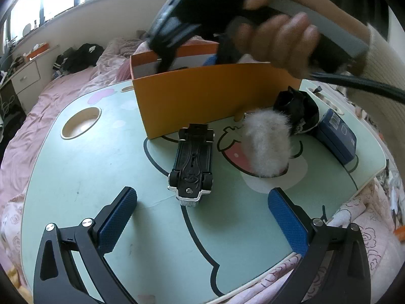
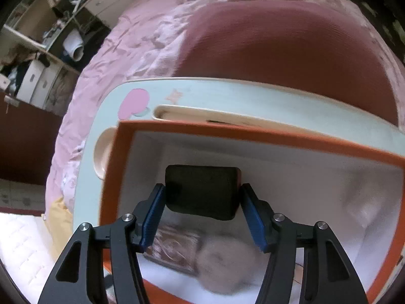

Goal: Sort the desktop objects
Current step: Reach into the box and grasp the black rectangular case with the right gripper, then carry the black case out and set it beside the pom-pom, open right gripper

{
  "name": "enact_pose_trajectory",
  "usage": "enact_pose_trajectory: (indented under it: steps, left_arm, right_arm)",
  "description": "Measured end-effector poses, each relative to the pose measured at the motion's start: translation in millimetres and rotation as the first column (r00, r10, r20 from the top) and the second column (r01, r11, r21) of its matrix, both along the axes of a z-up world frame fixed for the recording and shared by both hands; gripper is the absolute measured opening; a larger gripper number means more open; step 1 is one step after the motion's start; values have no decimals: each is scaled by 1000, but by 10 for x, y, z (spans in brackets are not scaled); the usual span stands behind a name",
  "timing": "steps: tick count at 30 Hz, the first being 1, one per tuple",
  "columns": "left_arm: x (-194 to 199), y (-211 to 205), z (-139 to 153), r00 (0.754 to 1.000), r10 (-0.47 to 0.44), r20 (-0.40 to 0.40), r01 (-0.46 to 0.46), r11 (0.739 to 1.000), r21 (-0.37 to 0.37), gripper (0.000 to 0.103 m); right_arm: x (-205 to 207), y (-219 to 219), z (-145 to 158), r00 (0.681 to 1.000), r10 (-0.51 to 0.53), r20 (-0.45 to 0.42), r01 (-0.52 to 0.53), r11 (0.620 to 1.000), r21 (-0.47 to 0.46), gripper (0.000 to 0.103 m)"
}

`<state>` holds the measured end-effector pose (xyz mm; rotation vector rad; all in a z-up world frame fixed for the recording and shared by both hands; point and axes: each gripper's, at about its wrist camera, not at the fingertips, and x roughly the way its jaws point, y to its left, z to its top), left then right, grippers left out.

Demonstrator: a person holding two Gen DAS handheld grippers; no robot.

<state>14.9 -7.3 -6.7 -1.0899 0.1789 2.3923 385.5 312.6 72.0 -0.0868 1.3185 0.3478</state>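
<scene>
My right gripper (image 2: 203,189) hangs over the open orange box (image 2: 253,136), pointing steeply down, its blue pads against both sides of a flat black block (image 2: 202,202). In the left wrist view a hand holds that gripper (image 1: 187,60) above the orange box (image 1: 202,101). My left gripper (image 1: 202,195) stands open low over the table, nothing between its fingers. Just beyond it lies a black toy car (image 1: 192,162), upside down. To its right are a white fluffy ball (image 1: 265,144), a black pouch (image 1: 297,112) and a blue case (image 1: 336,136).
The pale green lap table (image 1: 88,177) stands on a bed with pink bedding (image 1: 38,116) and has a round cup hole (image 1: 81,124) at its left. Inside the box lie a blurred wrapped packet (image 2: 172,250) and a pale fluffy thing (image 2: 222,263). A dark red cushion (image 2: 291,45) lies behind the table.
</scene>
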Motion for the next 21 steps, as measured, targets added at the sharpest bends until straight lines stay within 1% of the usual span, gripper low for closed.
enact_pose_trajectory:
  steps: [2,4,5,7,9,13,14,15,16,17,18,19,21]
  left_arm:
    - [-5,3,-1,1000,0,0,0,1000,0,103]
    - [-2,2,-2,1000,-1,0,1,1000,0,103]
    - [-4,0,-3,1000,-1,0,1,1000,0,103]
    - [-3,-2,-4,1000,-1,0,1,1000,0,103]
    - [-1,-1,-5,1000,-2,0,2,1000,1,103]
    - [-6,6,-2,1000,-2,-1,2,1000,1,103]
    - [0,0,-6,1000,-2,-1,2,1000,1,103]
    - [0,0,-8,1000,-3,0,3,1000,1,103]
    - [8,-1,-7,1000,-4,-1,4,1000,1,103]
    - [1,0,-6,1000,-3,-1,3,1000,1,103]
    - [1,1,-8,1000,-3,-1,3,1000,1,103]
    - [-7,9,-6,1000,-3,-1,3,1000,1,103]
    - [0,2,-7,1000,-4,-1,4,1000,0,103]
  right_arm:
    - [-58,-84,37,1000,-1,12,1,1000,-17,60]
    - [-84,-90,75,999,-2,52,5,998,-67,62]
    - [-98,-89,107,997,-2,75,9,996,-91,72]
    - [-115,-73,165,994,0,110,12,994,-108,84]
    - [-100,-24,189,993,2,122,11,994,-112,84]
    - [6,51,15,997,-45,65,54,986,-157,83]
    - [24,66,-57,997,-49,54,58,982,-177,79]
    - [5,96,-83,996,-36,83,53,977,-208,67]
    - [-24,124,-91,993,-18,113,46,966,-252,61]
    - [-59,122,-91,991,-10,133,47,959,-281,60]
    - [-85,75,-73,990,-15,138,50,965,-256,60]
    - [-114,29,-33,989,-22,146,53,977,-209,60]
    - [-222,-107,161,975,-41,218,65,992,-103,60]
